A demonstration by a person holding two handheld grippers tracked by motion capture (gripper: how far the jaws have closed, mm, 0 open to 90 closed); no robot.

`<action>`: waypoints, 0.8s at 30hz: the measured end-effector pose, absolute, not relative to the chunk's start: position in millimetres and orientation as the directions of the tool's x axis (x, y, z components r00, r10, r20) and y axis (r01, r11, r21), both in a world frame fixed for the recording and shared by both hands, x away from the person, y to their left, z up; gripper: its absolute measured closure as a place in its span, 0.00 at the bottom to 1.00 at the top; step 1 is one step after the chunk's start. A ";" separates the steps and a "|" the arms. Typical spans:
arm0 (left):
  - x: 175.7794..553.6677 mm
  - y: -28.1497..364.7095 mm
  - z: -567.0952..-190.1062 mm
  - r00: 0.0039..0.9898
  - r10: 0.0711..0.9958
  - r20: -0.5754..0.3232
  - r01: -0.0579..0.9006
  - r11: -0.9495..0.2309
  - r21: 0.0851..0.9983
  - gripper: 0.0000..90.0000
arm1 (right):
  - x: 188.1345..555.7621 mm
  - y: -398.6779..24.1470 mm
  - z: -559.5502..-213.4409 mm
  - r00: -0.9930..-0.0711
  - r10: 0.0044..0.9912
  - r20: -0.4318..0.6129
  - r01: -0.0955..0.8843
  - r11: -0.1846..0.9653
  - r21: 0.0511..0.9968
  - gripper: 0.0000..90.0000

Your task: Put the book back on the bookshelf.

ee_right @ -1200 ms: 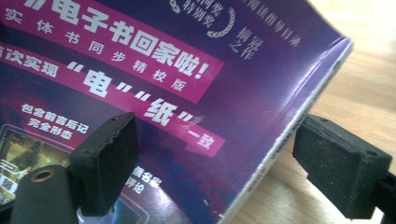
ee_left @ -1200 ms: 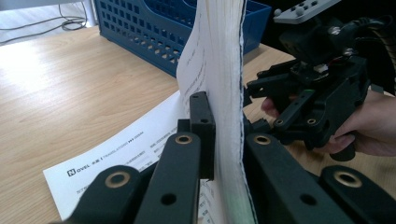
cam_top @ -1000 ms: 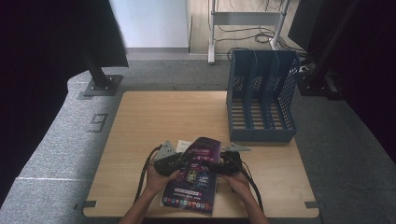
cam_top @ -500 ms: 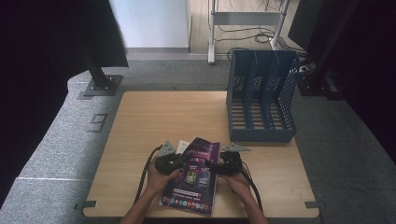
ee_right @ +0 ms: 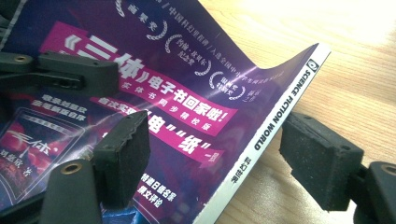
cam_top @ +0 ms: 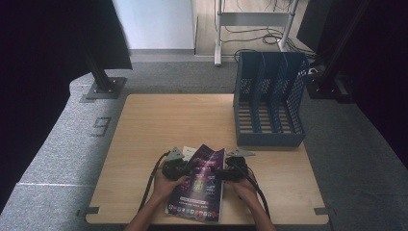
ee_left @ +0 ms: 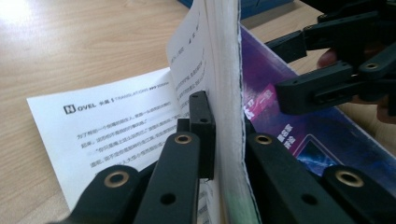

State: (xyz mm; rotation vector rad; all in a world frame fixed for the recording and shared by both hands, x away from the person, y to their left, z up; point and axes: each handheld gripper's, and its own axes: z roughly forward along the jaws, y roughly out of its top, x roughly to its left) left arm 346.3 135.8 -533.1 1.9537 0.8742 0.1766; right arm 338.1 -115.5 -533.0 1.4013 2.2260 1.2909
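Gripping a glossy purple magazine (cam_top: pixel 199 185) at the near edge of the pale wooden tabletop (cam_top: pixel 159 120).
The left gripper (ee_left: pixel 224 140) is clamping tight on the magazine's page block, one white printed page (ee_left: pixel 107 135) lying flat beside it; the right gripper (ee_right: pixel 215 154) is straddling the spine with its jaws wide, just closing a little, pads not pressing. Farther back a blue slotted plastic file rack (cam_top: pixel 269 101) is standing upright.
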 end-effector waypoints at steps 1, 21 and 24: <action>346.3 135.8 -533.1 0.734 0.641 -0.226 0.503 -0.289 0.814 0.96 | 338.1 -115.4 -532.7 -0.526 0.811 0.257 0.625 0.164 0.763 0.27; 351.4 137.2 -538.3 0.724 0.644 -0.247 0.531 -0.292 0.795 0.95 | 366.6 -109.5 -542.4 -0.538 0.799 0.268 0.653 0.193 0.732 0.43; 351.5 137.5 -538.4 0.723 0.645 -0.248 0.533 -0.291 0.795 0.95 | 368.2 -112.3 -543.0 -0.532 0.800 0.278 0.659 0.185 0.729 0.50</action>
